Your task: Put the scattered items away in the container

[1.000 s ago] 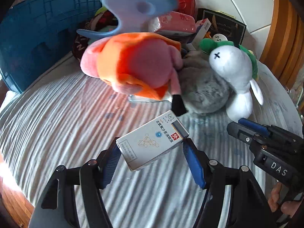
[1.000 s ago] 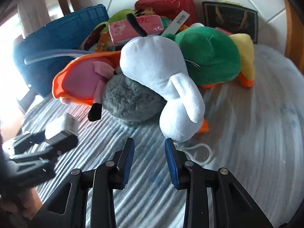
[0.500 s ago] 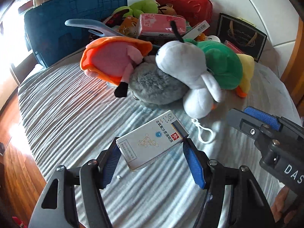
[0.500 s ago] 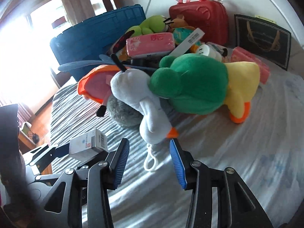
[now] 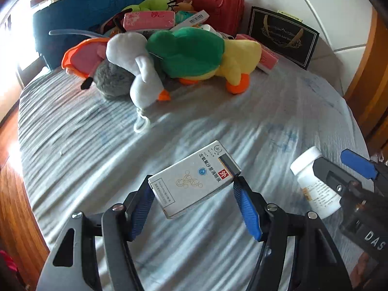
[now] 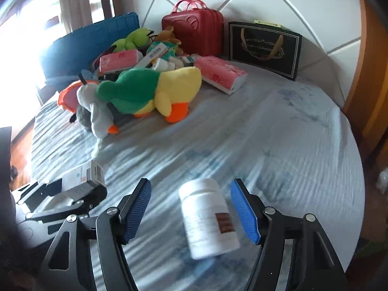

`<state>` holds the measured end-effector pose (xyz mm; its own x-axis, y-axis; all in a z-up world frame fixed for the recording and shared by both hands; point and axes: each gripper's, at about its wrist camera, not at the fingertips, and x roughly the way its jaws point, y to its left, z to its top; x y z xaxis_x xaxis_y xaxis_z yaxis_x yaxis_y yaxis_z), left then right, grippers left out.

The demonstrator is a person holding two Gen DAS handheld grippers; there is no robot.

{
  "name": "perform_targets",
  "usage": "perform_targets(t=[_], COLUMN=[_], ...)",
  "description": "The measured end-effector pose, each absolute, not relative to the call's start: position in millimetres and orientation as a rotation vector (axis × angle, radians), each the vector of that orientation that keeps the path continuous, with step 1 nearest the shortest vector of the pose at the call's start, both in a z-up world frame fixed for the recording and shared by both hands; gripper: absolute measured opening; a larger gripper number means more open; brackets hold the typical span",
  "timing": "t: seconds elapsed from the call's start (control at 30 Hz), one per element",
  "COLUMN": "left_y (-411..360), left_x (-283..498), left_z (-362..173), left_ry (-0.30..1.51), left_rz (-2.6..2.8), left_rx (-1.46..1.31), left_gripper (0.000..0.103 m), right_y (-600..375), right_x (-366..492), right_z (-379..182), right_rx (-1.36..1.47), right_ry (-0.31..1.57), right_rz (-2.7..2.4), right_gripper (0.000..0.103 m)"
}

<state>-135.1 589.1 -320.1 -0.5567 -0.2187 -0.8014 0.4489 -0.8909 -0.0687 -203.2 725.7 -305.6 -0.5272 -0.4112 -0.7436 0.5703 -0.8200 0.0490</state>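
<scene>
From your left wrist view: your left claw [image 5: 194,194] is clamped on a white medicine box [image 5: 194,179], held tilted above the striped bed sheet [image 5: 97,145]. Your right claw [image 5: 339,169] enters at the right edge, a white pill bottle [image 5: 312,181] lying on the sheet by its fingers. Farther back: a plush heap comprising a green and yellow duck [image 5: 201,53], a white plush [image 5: 135,65], a grey furry toy [image 5: 111,80]; behind these, a blue container [image 5: 80,17], a red case [image 5: 213,2], a black gift bag [image 5: 283,36]. From your right wrist view: your right claw [image 6: 189,211] has its jaws opening, the pill bottle [image 6: 208,218] lying between the pads, neither pad touching it. Your left claw [image 6: 72,194] sits at the left with the box [image 6: 82,177] in it. The container [image 6: 92,41] stands at the bed's far left, well apart from both items.
</scene>
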Motion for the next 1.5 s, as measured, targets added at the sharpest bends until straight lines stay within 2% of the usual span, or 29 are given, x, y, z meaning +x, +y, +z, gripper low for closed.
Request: perform_targets(t=[0.2,0.33,0.47,0.57,0.97,1.3,1.5], left_y=[642,644,647,647,608,491,421], left_x=[-142,-135,-129,-121,-81,5,47], left_z=[-341,-339,-339,-335,-247,-146,-111], left_ry=[0.336,0.345,0.34,0.354,0.31,0.266,0.246], left_rz=[-2.336,-2.285,-2.258,-2.25,-2.306,-2.415,-2.467], left_rx=[1.188,1.154,1.12,1.102,0.926,0.721,0.692], left_gripper=[0.065,0.065,0.065,0.065,0.065,0.065,0.065], right_y=[765,769,763,761,730,631,560], right_x=[-216,-218,-209,-206,-172,-92,-33], right_z=[-322,-336,-347,-341,-254,-146,-103], right_rx=[1.059,1.071,1.031,0.999,0.826,0.627,0.551], right_ry=[0.3,0.312,0.376,0.379,0.348,0.325,0.272], right_rz=[-2.174,-2.102,-2.084,-2.08,-2.134,-2.252,-2.303], right_gripper=[0.069,0.068,0.05,0.047,0.046,0.046,0.046])
